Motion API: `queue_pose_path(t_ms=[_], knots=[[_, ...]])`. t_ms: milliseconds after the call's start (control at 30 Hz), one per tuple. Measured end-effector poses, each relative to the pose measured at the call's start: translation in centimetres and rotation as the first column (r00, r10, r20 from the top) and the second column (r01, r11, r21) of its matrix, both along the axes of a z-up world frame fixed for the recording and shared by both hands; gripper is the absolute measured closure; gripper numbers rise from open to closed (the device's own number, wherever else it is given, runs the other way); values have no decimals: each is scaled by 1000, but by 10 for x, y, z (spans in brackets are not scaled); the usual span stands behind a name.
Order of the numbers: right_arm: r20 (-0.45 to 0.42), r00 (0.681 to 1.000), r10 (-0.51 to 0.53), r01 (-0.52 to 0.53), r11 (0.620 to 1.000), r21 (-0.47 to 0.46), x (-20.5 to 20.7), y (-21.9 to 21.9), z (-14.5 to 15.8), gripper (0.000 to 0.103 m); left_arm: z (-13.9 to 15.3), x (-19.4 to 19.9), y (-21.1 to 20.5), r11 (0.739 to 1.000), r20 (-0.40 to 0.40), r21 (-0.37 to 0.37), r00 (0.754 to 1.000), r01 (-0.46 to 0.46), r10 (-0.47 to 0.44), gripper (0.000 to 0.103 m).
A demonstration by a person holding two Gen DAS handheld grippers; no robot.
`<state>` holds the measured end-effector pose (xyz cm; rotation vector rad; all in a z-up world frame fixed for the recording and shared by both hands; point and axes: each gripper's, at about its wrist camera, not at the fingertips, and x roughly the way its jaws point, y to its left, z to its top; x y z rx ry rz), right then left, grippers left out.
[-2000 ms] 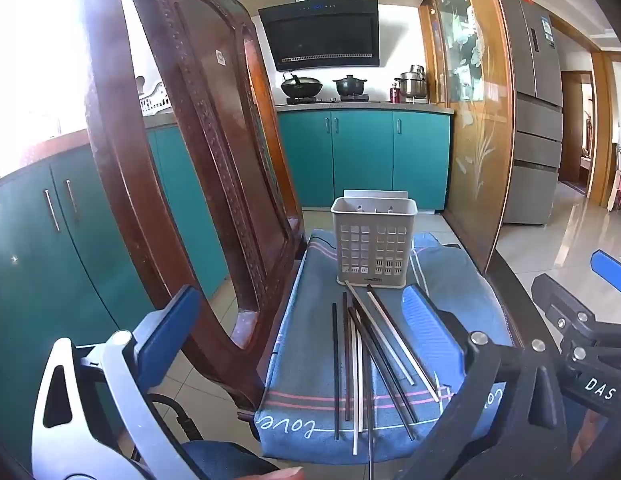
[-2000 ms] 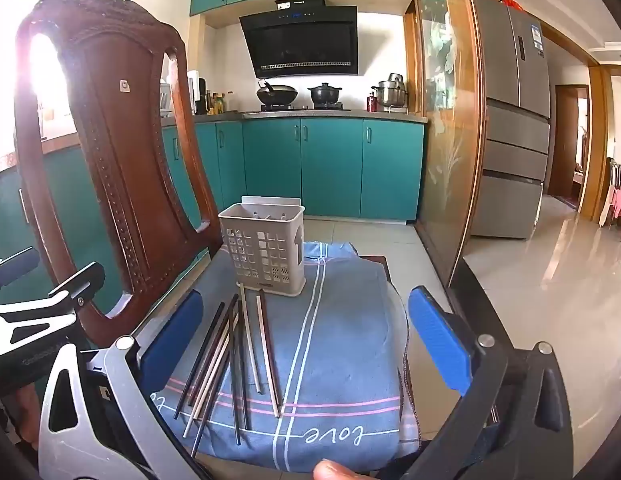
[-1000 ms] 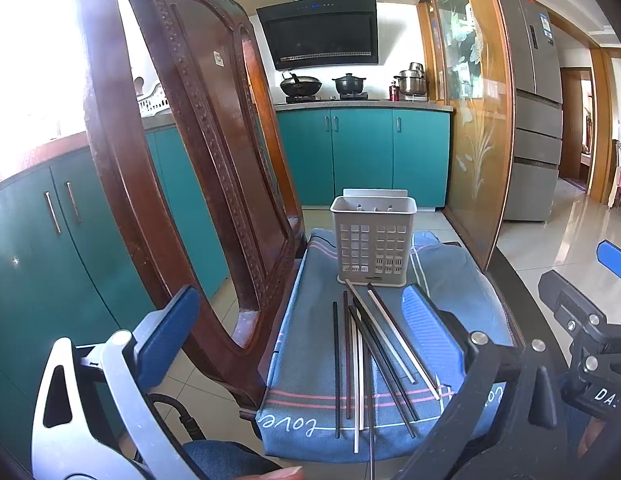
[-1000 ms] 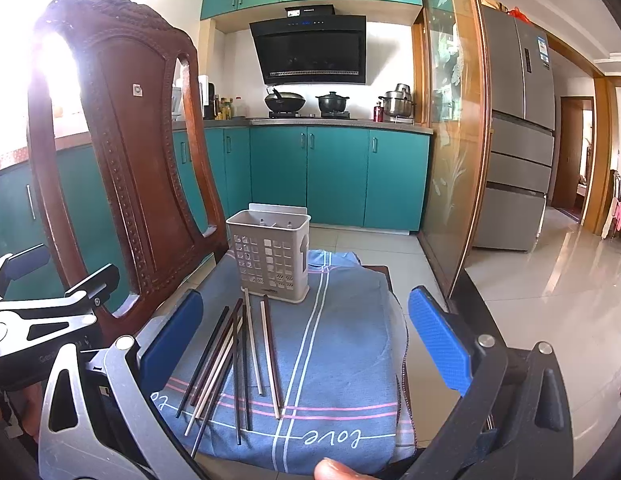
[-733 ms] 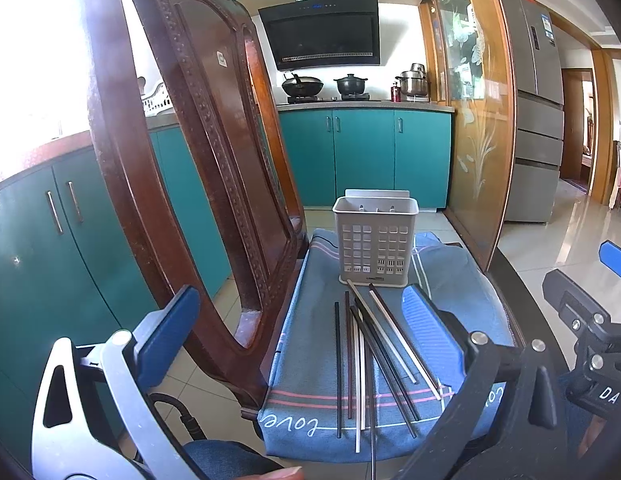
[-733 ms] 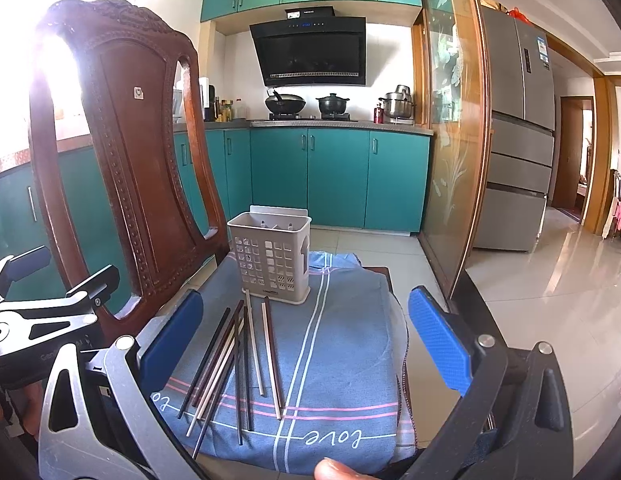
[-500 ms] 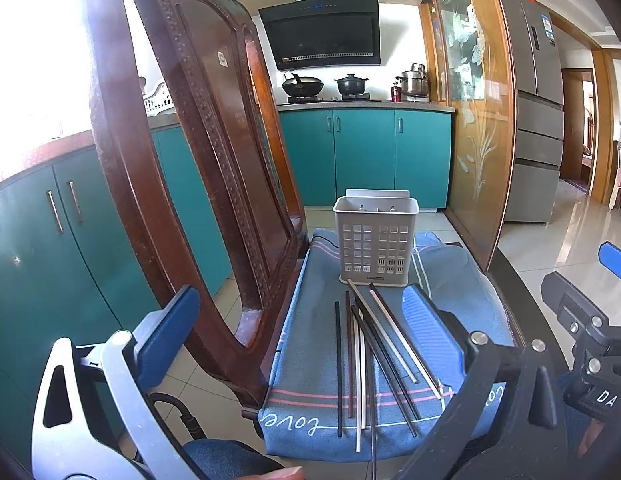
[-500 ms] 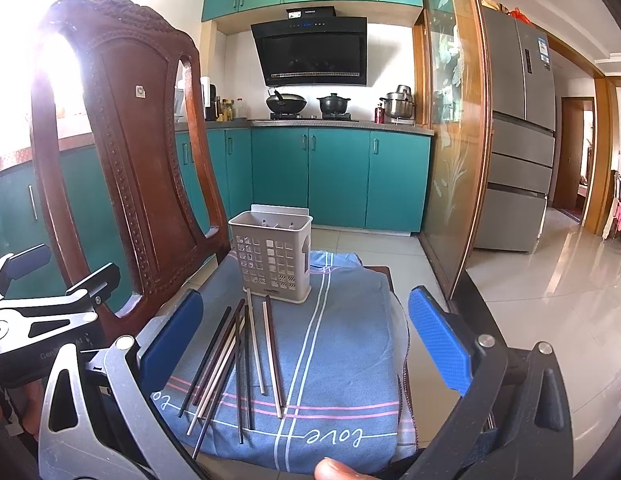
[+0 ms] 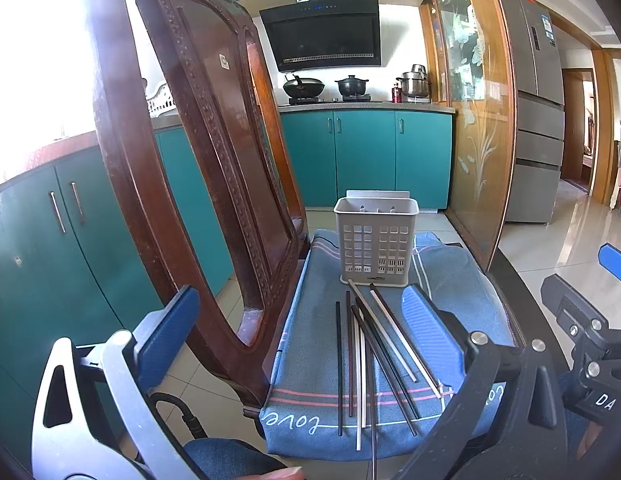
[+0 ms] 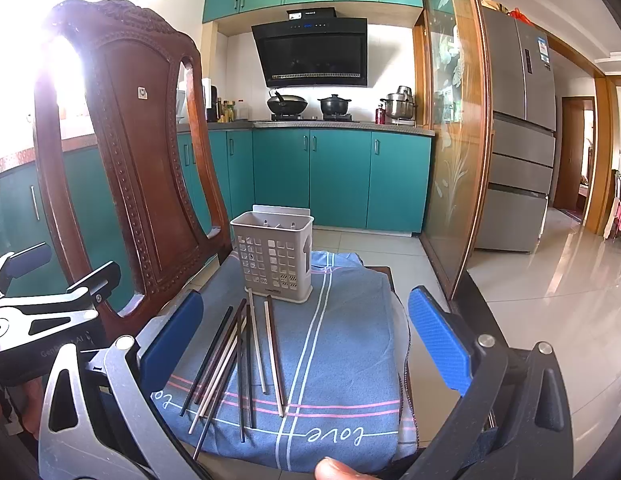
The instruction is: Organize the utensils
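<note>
Ahead of open right tool (image 10: 302, 336) — chopsticks (image 10: 246, 360); holder (image 10: 274, 258) beyond

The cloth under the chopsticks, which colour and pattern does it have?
Blue cloth with white and pink stripes and the word "love"; the right wrist view shows it best.

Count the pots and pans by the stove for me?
3: a black wok on the left, a black lidded pot in the middle, a shiny steel pot on the right. More may hide behind the chair.

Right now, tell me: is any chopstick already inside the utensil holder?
No. The utensil holder shows none inside; the chopsticks all lie flat on the blue cloth.
</note>
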<state>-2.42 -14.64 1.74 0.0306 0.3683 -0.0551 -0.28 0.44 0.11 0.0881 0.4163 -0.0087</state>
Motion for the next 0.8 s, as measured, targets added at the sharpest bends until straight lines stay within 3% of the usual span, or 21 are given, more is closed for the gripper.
queue_pose_path(t_ms=[800], knots=[[-3, 1000, -11, 11, 1000, 2, -2, -5, -2, 3, -3, 3, -2, 1000, -13, 15, 1000, -9, 9, 3]])
